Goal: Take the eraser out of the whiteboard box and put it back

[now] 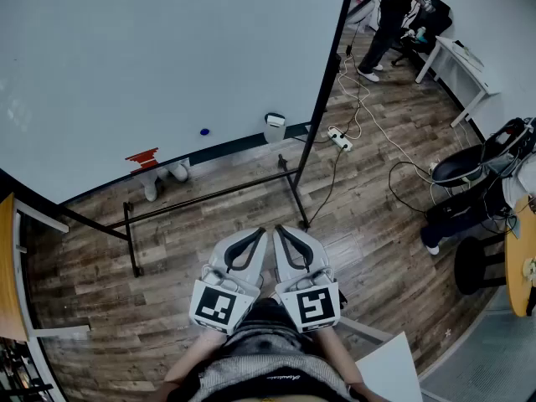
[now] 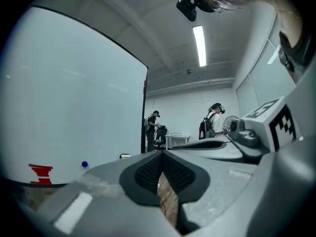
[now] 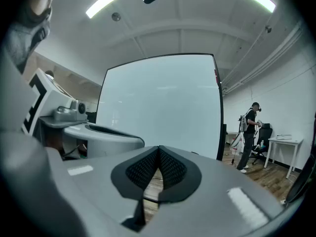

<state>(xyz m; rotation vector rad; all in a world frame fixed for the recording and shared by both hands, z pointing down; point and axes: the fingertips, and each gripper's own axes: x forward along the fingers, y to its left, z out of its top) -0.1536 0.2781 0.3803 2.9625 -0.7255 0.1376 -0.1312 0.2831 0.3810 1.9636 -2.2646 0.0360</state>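
Observation:
A small white whiteboard box (image 1: 274,127) hangs on the lower edge of the big whiteboard (image 1: 167,48); its top looks dark, and I cannot make out the eraser in it. In the left gripper view the box (image 2: 125,156) shows small, far ahead. My left gripper (image 1: 260,234) and right gripper (image 1: 280,229) are held side by side close to my body, well short of the board. Both are shut with nothing between the pads (image 2: 148,171) (image 3: 170,169). Each points about level toward the whiteboard (image 3: 163,102).
A red mark (image 1: 142,157) and a blue magnet (image 1: 204,131) sit on the board. Its black stand (image 1: 295,187) crosses the wooden floor, with white shoes (image 1: 164,179) behind it. Cables and a power strip (image 1: 339,138) lie at right. A person (image 1: 392,15), desk (image 1: 456,61) and chair (image 1: 466,166) stand farther right.

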